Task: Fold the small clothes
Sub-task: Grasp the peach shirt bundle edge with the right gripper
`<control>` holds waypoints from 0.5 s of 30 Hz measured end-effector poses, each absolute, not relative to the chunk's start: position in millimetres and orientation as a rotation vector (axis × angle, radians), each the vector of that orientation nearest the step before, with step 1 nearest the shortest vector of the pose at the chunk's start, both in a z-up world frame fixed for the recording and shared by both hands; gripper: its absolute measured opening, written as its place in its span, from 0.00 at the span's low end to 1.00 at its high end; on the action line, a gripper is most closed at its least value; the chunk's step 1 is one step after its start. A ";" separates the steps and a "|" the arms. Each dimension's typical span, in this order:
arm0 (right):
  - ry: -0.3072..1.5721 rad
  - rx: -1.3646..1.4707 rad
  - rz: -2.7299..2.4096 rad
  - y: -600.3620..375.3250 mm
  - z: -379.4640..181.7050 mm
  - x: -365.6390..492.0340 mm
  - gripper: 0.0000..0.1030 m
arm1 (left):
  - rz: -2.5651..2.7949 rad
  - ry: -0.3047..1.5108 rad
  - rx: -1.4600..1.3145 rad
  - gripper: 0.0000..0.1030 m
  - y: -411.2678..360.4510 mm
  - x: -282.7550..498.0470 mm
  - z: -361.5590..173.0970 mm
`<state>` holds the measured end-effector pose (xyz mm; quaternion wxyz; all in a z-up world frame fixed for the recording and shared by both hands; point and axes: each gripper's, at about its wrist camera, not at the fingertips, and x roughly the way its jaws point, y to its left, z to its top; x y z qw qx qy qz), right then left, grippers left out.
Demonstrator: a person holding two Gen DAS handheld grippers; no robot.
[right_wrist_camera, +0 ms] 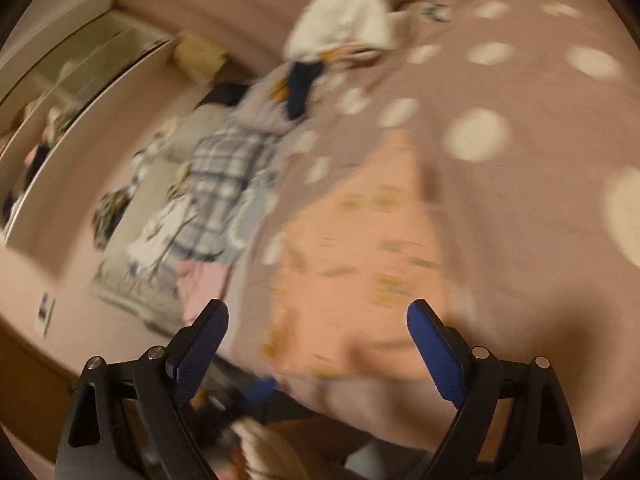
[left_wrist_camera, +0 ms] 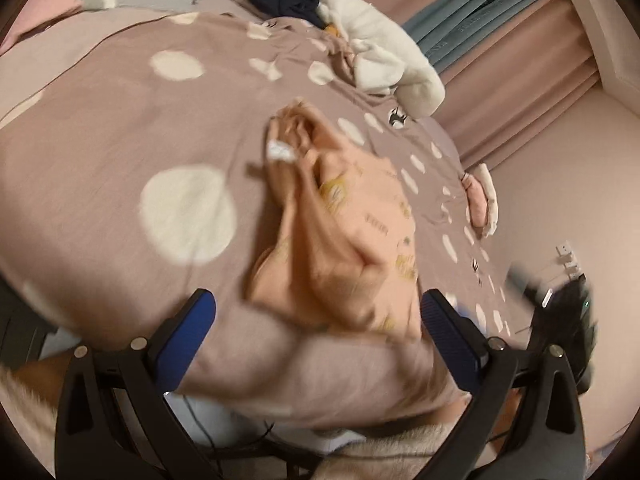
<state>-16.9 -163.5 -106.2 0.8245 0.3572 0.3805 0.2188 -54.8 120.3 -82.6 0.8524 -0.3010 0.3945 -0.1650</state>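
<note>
Claws: left gripper (left_wrist_camera: pixel 318 322) and right gripper (right_wrist_camera: pixel 318 334) both gape wide, holding nothing.
Risk: bunched peach garment (left_wrist_camera: pixel 340 232) may drag the dotted bedspread (left_wrist_camera: pixel 120 140) along if pinched deep.

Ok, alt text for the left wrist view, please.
A crumpled peach garment lies on a mauve duvet with white dots, ahead of the open left gripper, which holds nothing. White and navy clothes are heaped at the far edge.

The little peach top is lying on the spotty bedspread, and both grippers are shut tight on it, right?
Not quite. The peach top does lie on the spotty bedspread, but both grippers are open and hold nothing. The left wrist view shows the left gripper spread wide; the right wrist view shows the same for the right gripper.
</note>
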 end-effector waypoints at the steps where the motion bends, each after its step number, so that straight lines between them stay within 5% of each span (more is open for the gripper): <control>1: 0.825 0.786 0.428 -177.5 -113.6 -18.6 0.88 | -0.349 0.821 -0.645 0.99 119.5 -49.5 -80.4; 8: 0.805 0.996 0.322 -229.7 -161.2 -25.7 0.89 | -0.370 0.915 -0.763 0.99 106.5 1.1 -102.6; 15: 0.793 0.841 0.359 -204.1 -159.5 -1.4 0.89 | -0.428 0.917 -0.658 0.99 94.0 15.6 -104.6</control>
